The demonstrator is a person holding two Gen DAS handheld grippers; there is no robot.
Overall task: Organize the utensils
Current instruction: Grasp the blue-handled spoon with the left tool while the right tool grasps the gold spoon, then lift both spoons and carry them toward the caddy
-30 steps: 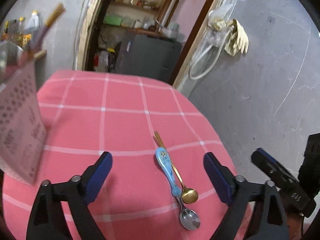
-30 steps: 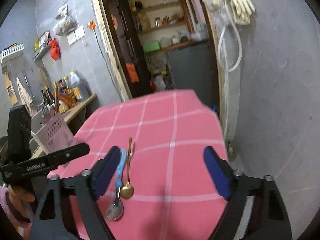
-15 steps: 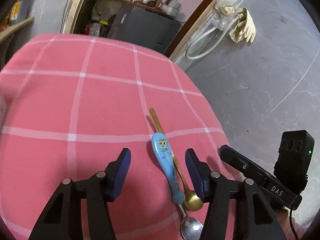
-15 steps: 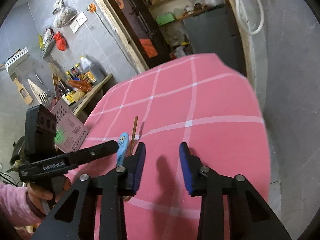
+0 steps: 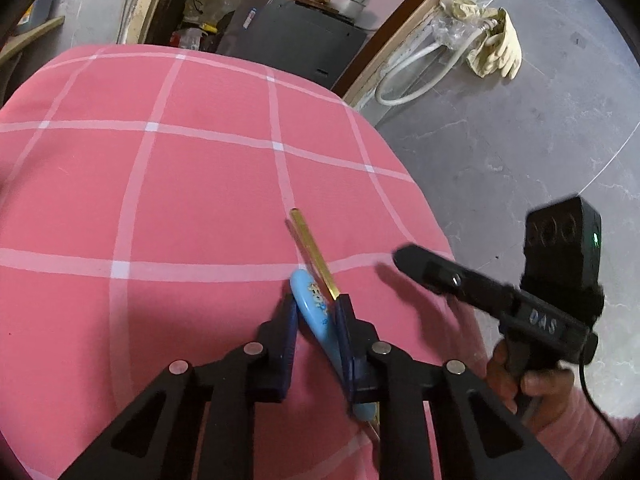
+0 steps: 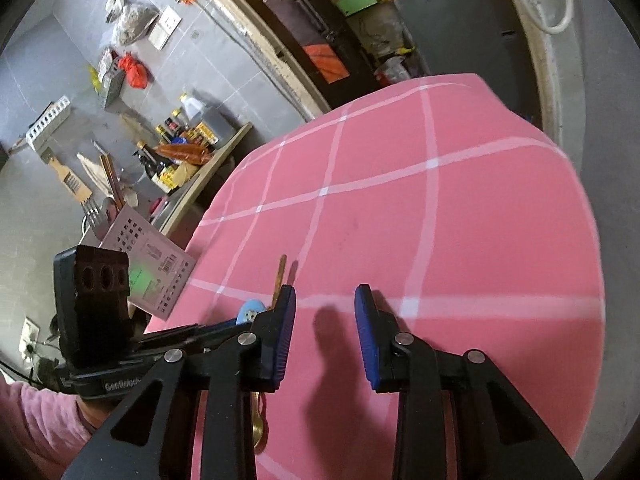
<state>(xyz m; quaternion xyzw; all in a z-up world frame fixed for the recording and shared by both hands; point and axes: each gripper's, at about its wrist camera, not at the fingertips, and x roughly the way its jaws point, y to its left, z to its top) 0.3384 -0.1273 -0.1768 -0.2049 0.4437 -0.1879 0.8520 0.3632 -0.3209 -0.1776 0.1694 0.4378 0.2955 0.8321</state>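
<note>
Behind right gripper [image 6: 324, 300], utensil holder [image 6: 154, 270].

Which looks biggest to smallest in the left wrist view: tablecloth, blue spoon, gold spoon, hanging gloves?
1. Pink tablecloth, by far the largest.
2. Hanging gloves; they are farther away, so true size is unsure.
3. Blue spoon and gold spoon look alike in what shows; both are partly hidden by the left gripper, so no ranking.
</note>
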